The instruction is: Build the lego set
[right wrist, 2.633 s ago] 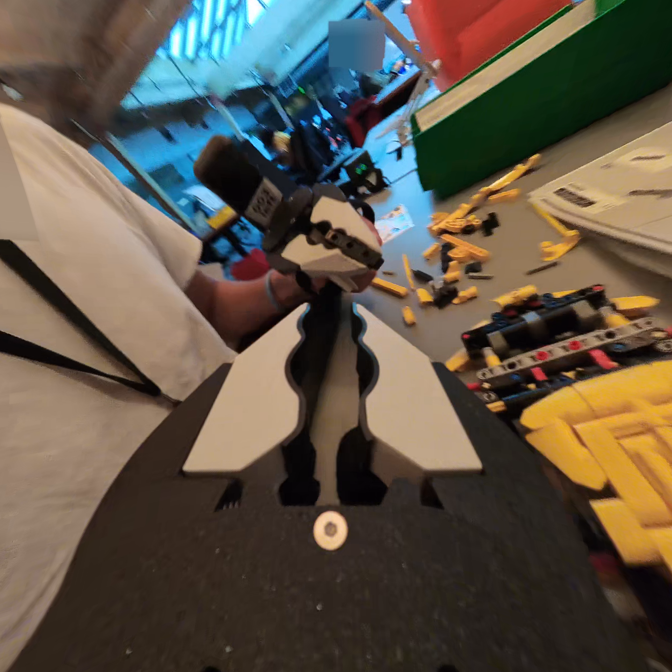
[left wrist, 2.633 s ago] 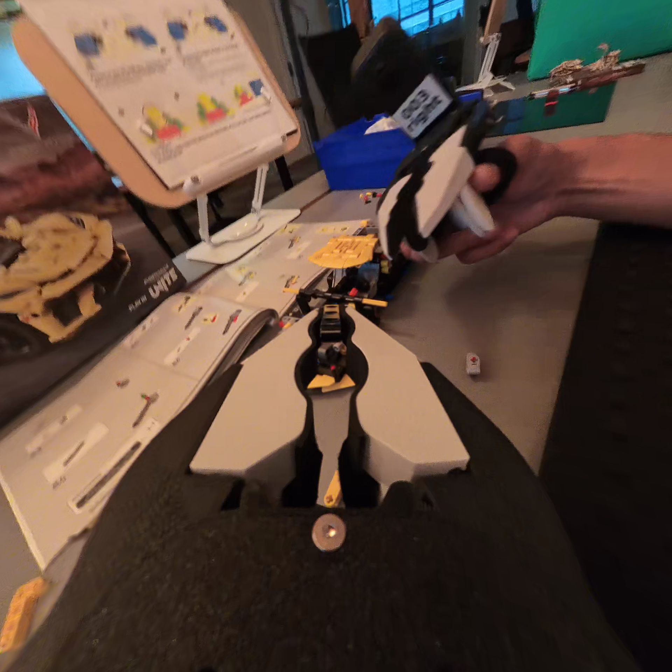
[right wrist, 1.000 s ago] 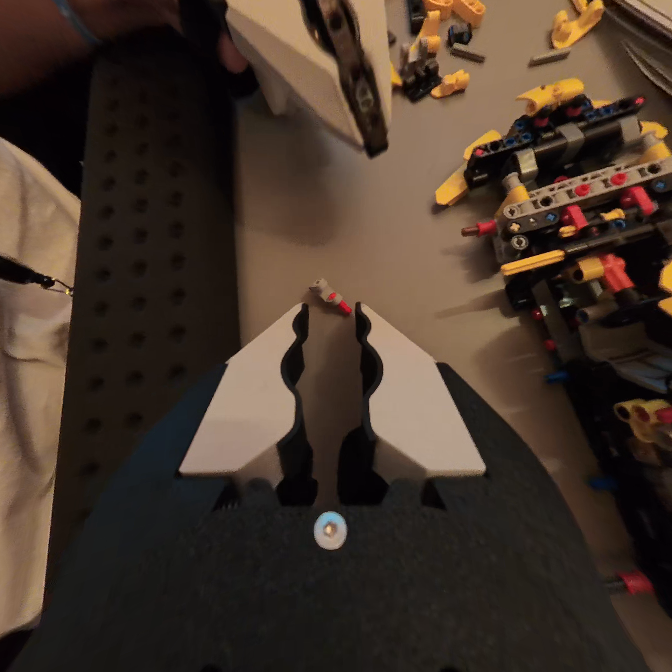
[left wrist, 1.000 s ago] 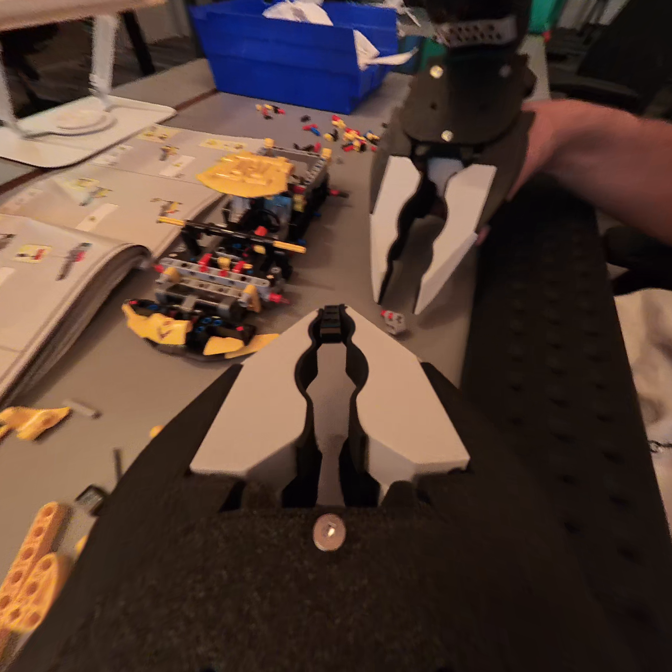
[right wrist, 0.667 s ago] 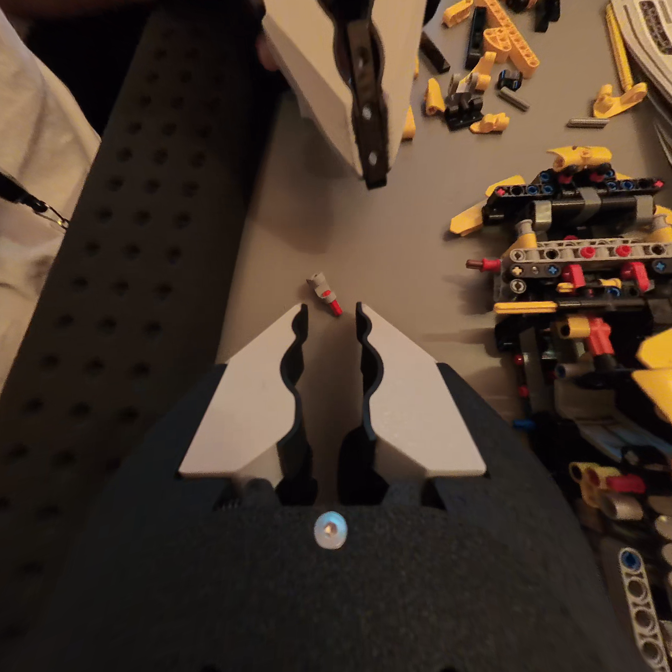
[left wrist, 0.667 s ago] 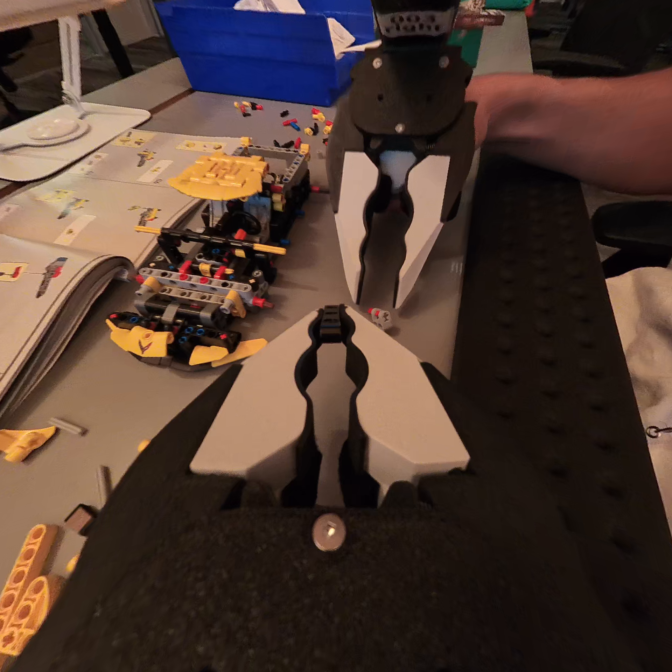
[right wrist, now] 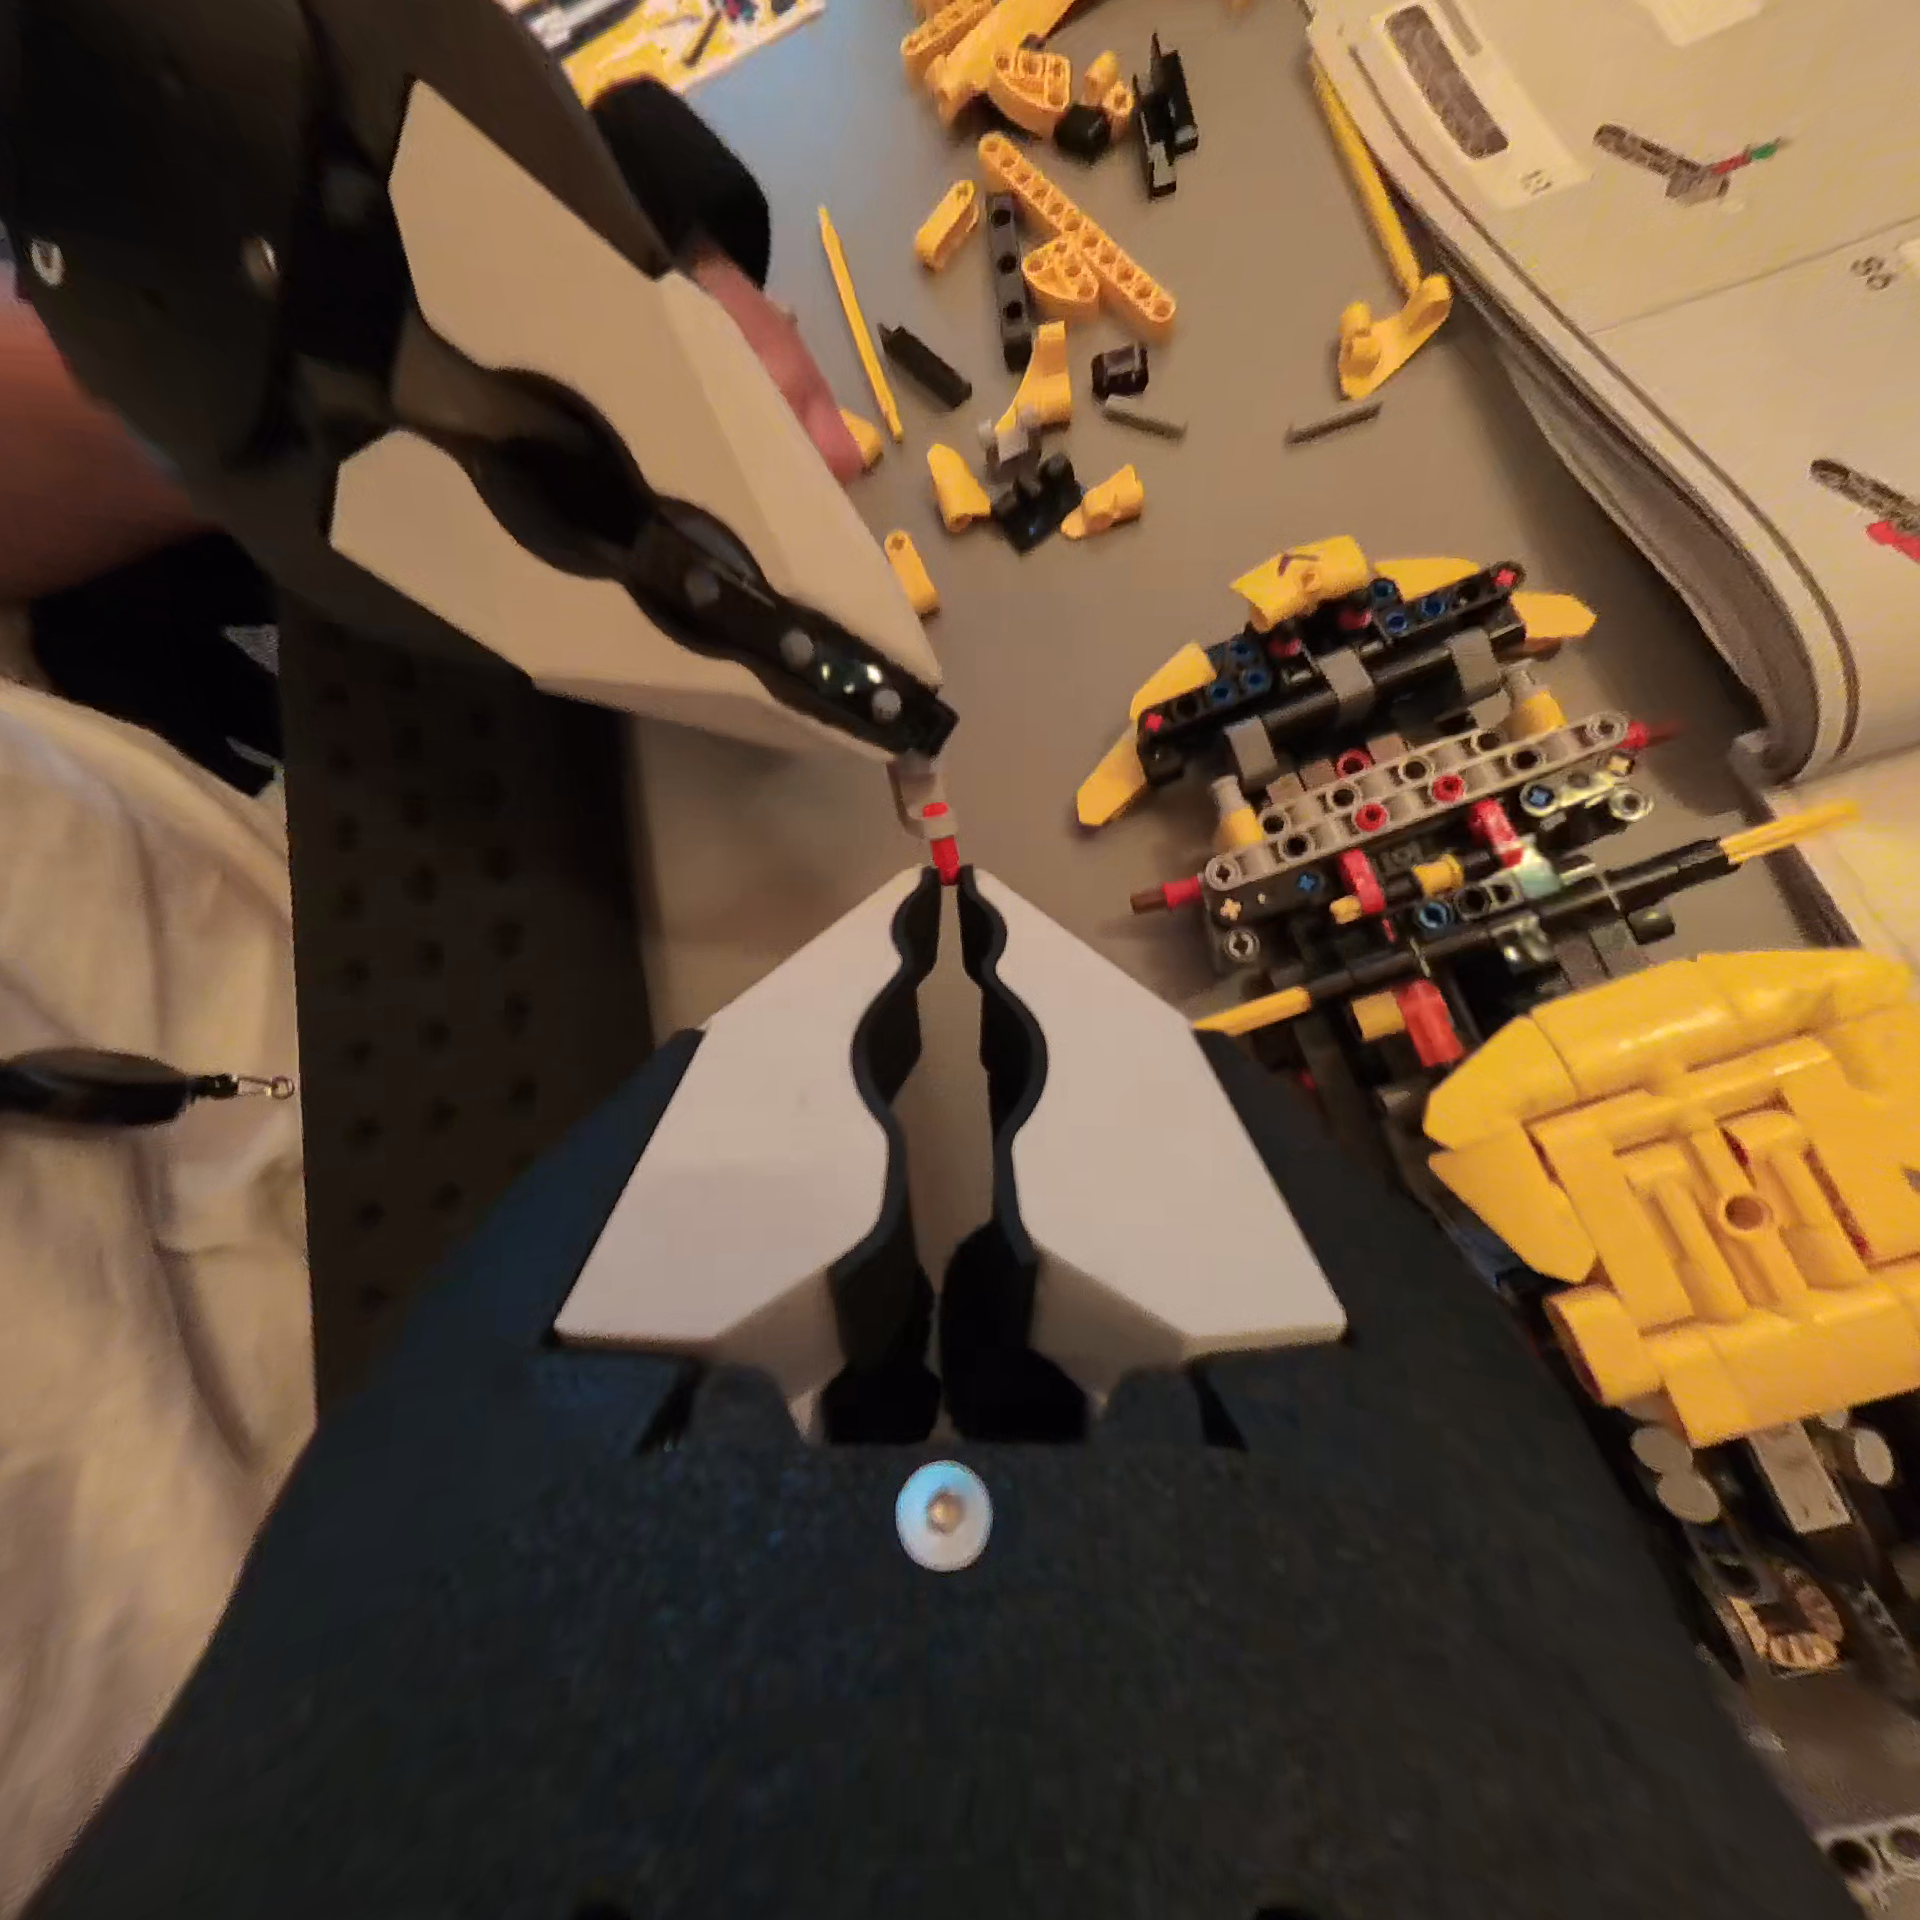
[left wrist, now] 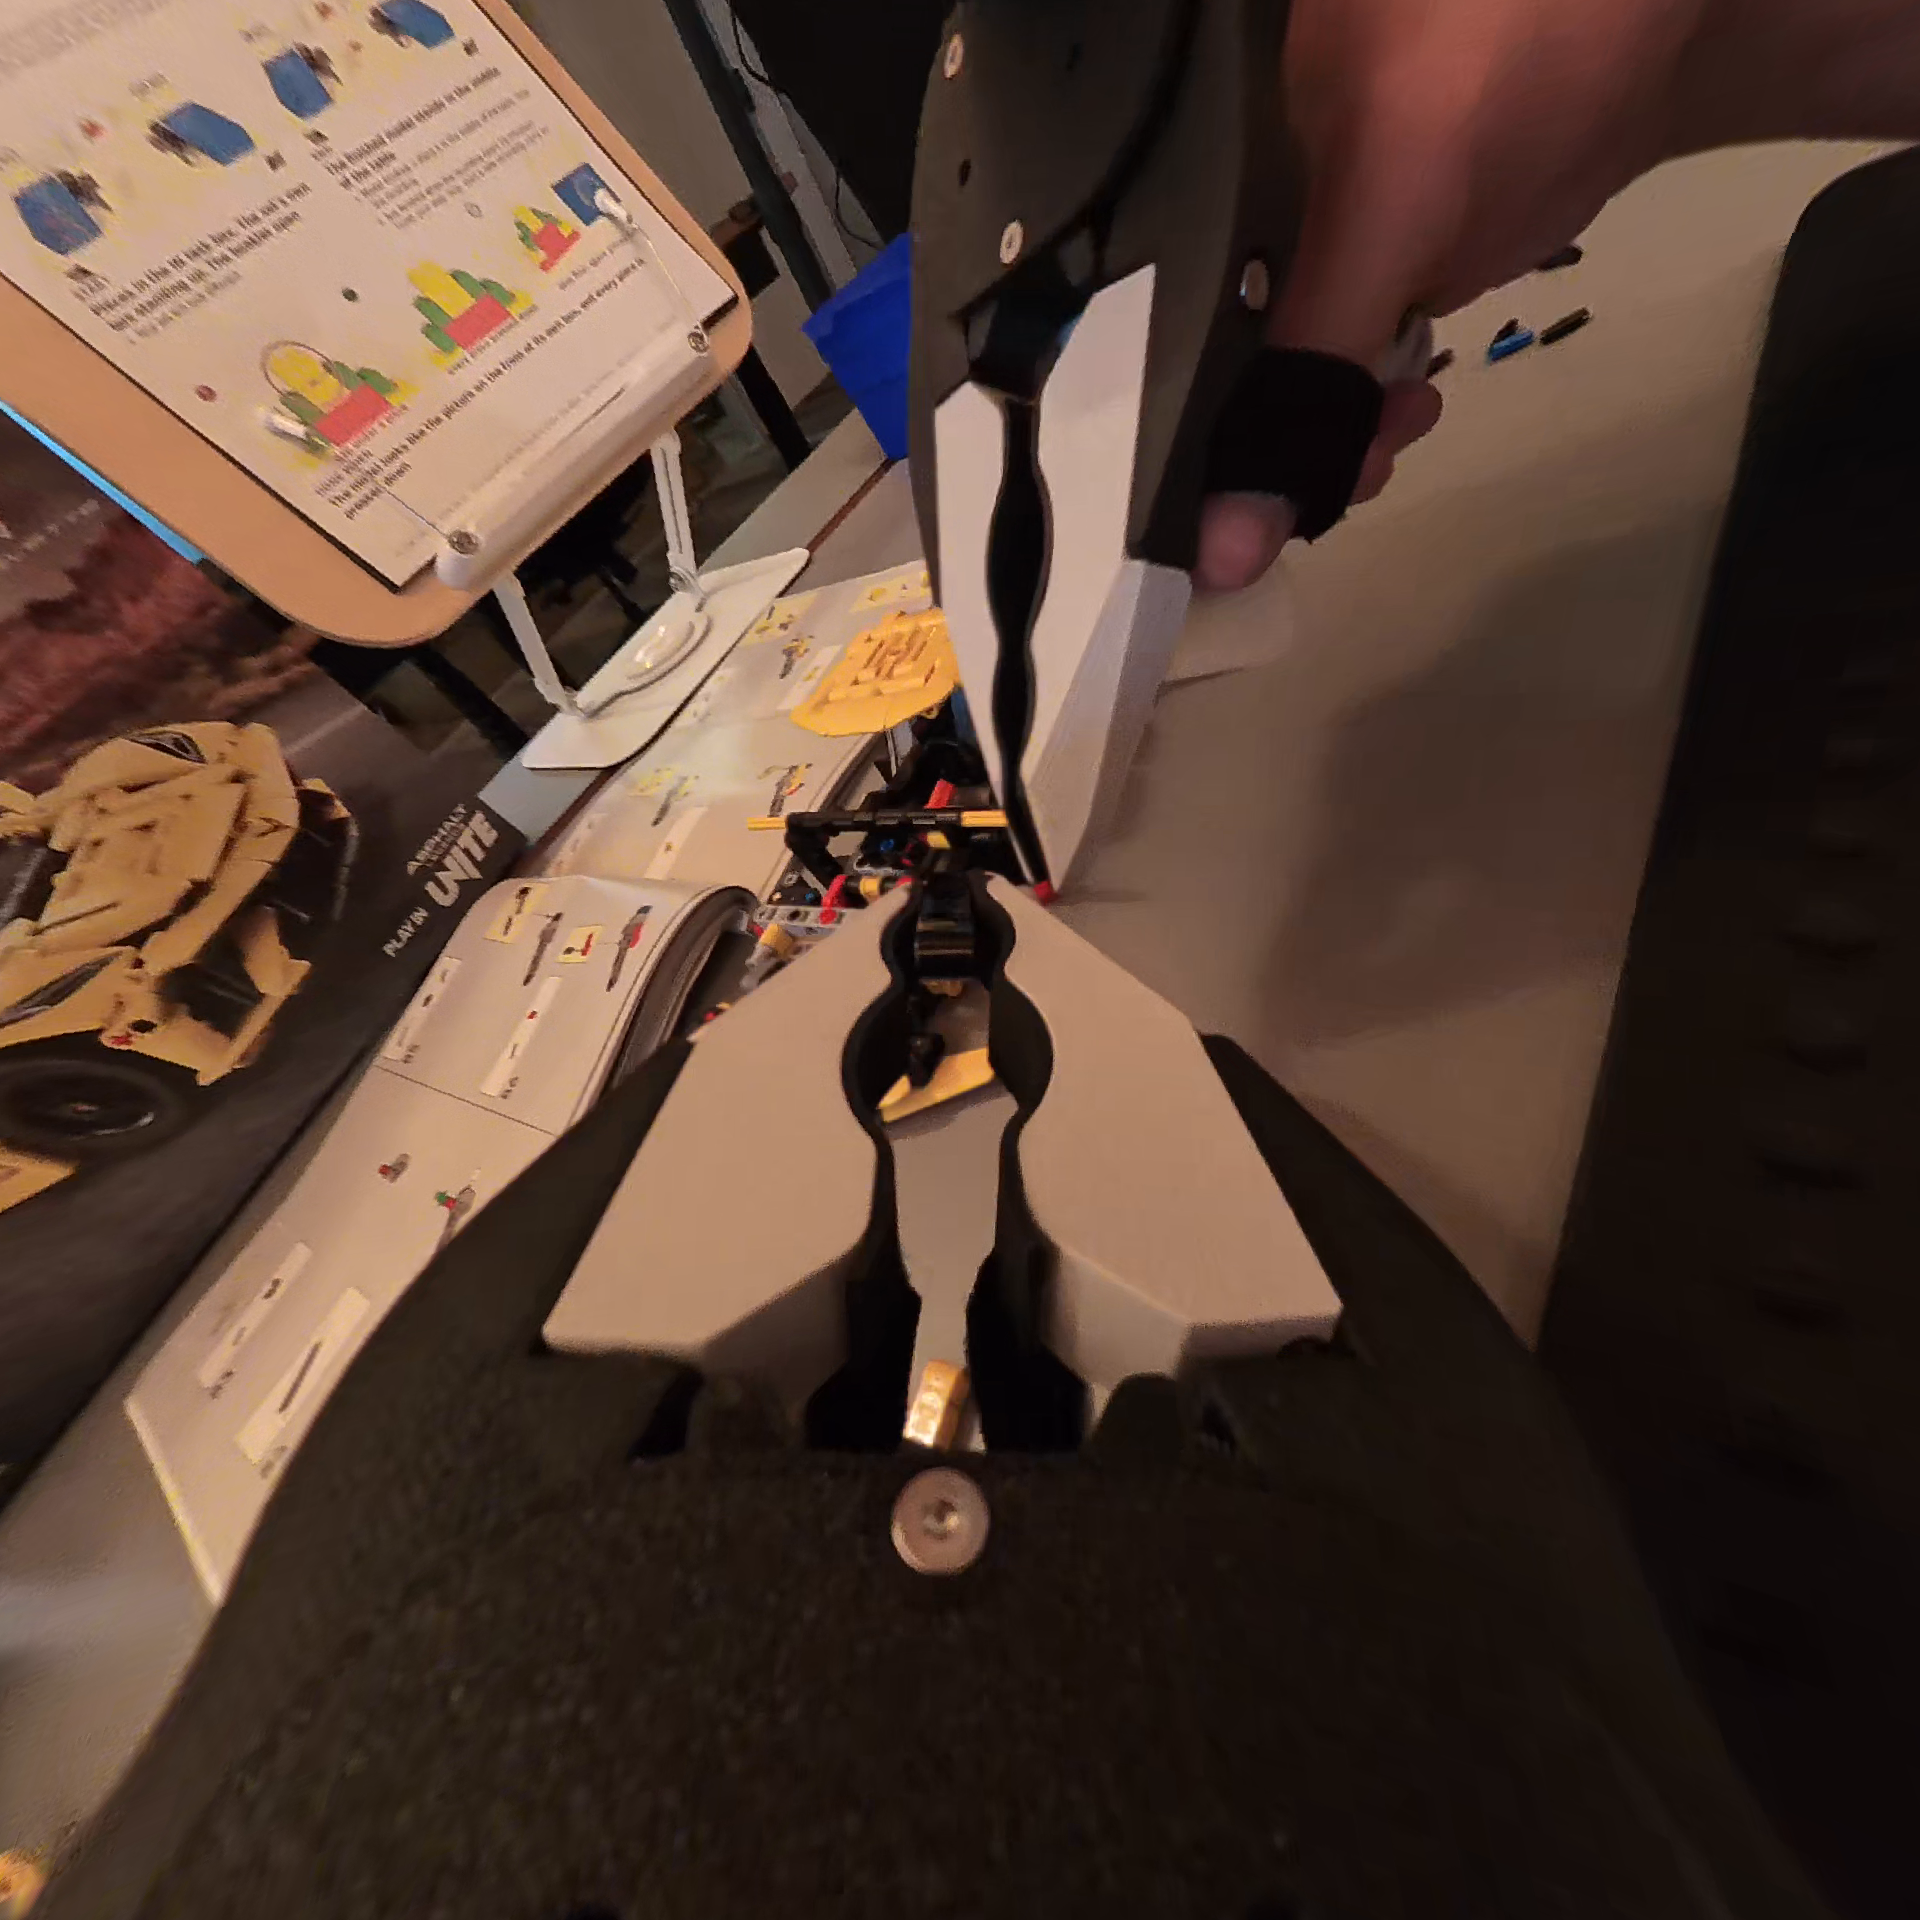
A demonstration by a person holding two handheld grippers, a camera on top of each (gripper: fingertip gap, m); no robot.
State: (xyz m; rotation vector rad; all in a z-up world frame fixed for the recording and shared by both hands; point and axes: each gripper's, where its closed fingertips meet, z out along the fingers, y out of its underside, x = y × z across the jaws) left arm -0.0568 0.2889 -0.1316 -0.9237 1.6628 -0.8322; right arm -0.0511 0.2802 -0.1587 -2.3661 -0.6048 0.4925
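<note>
Left wrist view: left tongs (left wrist: 951, 914) pinch a black beam (left wrist: 943, 930) at their tips, above the desk (left wrist: 1403, 831).

Right wrist view: right tongs (right wrist: 940, 878) pinch a small red-grey pin (right wrist: 930, 821), its long axis pointing straight into the beam's end hole, just touching.

- The yellow car model (right wrist: 1704, 1195) is running off the right edge.
- The right gripper (left wrist: 1039, 873) is hiding the small pin's grey end.
</note>
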